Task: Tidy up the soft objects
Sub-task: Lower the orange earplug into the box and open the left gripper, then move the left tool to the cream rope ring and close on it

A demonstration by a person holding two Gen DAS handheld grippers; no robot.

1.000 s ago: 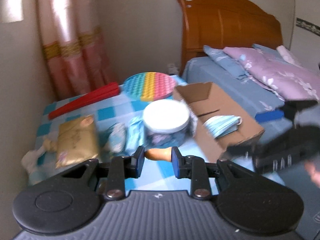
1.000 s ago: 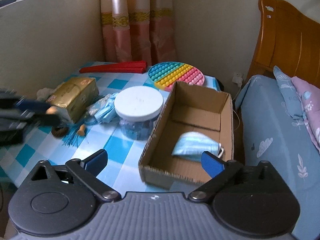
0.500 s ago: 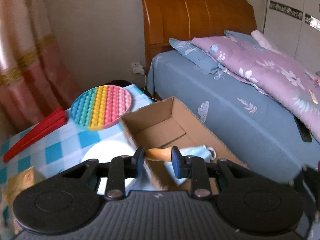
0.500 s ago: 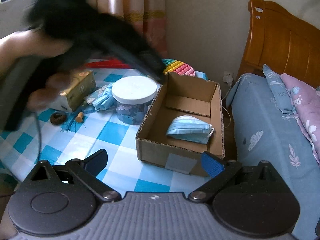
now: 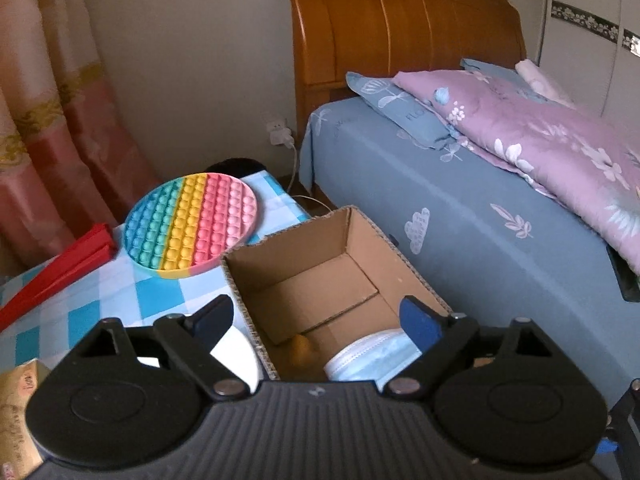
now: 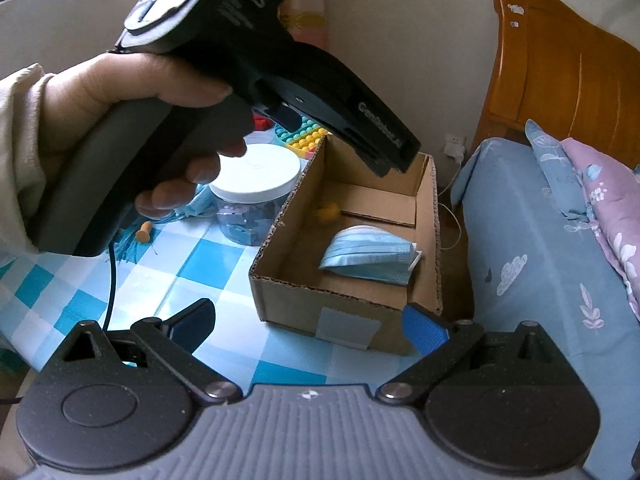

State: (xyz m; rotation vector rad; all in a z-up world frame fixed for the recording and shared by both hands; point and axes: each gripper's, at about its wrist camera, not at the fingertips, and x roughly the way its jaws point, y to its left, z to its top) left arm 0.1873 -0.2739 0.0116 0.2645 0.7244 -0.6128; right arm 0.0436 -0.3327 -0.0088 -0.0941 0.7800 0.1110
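Observation:
My left gripper (image 5: 316, 318) hangs over the open cardboard box (image 5: 288, 240), and its jaws are opening with nothing pressed between the pads. Below them a small orange piece (image 5: 302, 346), blurred, is inside the box next to a stack of blue face masks (image 5: 368, 360). The right wrist view shows the same orange piece (image 6: 328, 210) and the masks (image 6: 368, 256) in the box (image 6: 288, 304). A hand (image 6: 120, 120) holds the left gripper above it. My right gripper (image 6: 310, 322) stands open and holds nothing, in front of the box's near wall.
A rainbow pop-it disc (image 5: 192, 224), a folded red thing (image 5: 56, 276), a white-lidded jar (image 6: 256, 172) and a gold packet (image 5: 16, 412) lie on the blue checked tablecloth. A small wooden knob with a blue tassel (image 6: 143, 234) lies left of the jar. The bed (image 5: 480, 220) borders the right side.
The left gripper swung right from the table to over the box, then opened and let go of the orange piece, which now sits inside. The right gripper barely moved.

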